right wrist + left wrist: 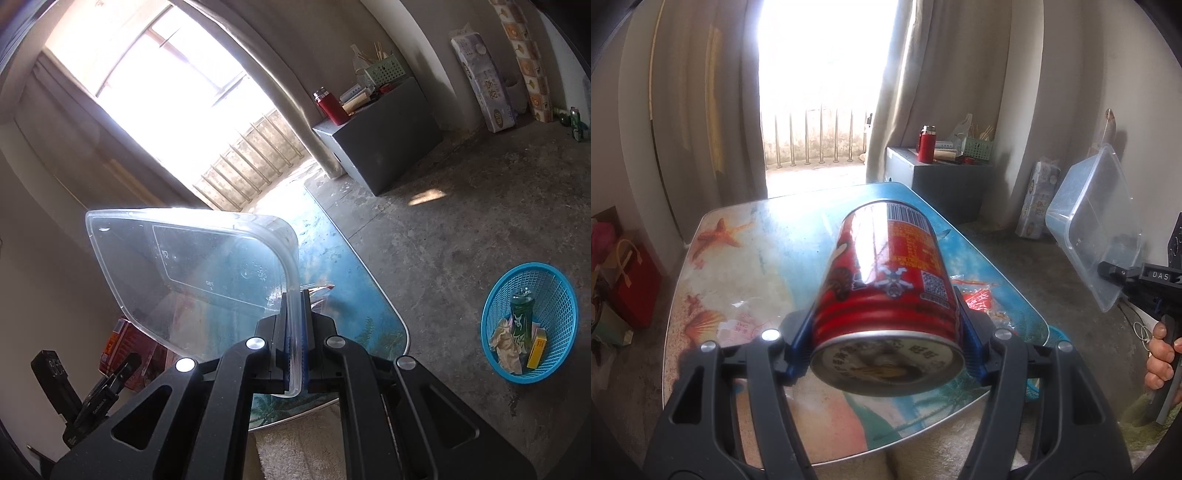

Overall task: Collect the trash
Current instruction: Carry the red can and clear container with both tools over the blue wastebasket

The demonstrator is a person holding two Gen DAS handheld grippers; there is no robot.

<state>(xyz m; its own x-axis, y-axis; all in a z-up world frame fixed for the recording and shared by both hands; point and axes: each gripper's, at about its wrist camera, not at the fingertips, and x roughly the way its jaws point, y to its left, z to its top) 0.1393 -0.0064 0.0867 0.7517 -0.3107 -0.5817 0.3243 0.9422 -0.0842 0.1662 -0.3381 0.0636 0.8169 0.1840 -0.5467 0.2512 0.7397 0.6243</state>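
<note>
Presently, a red can (886,295) is clamped at centre frame by the left hand-held gripper (886,354) above the table (738,258); a clear plastic container (207,273) is gripped by its rim at centre frame in the right hand-held gripper (295,347).

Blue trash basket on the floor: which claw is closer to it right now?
Right, as far as these views show. The right claw, clamped on the clear container, hangs past the table's edge on the blue basket's side. The left claw holds the red can over the table.
</note>
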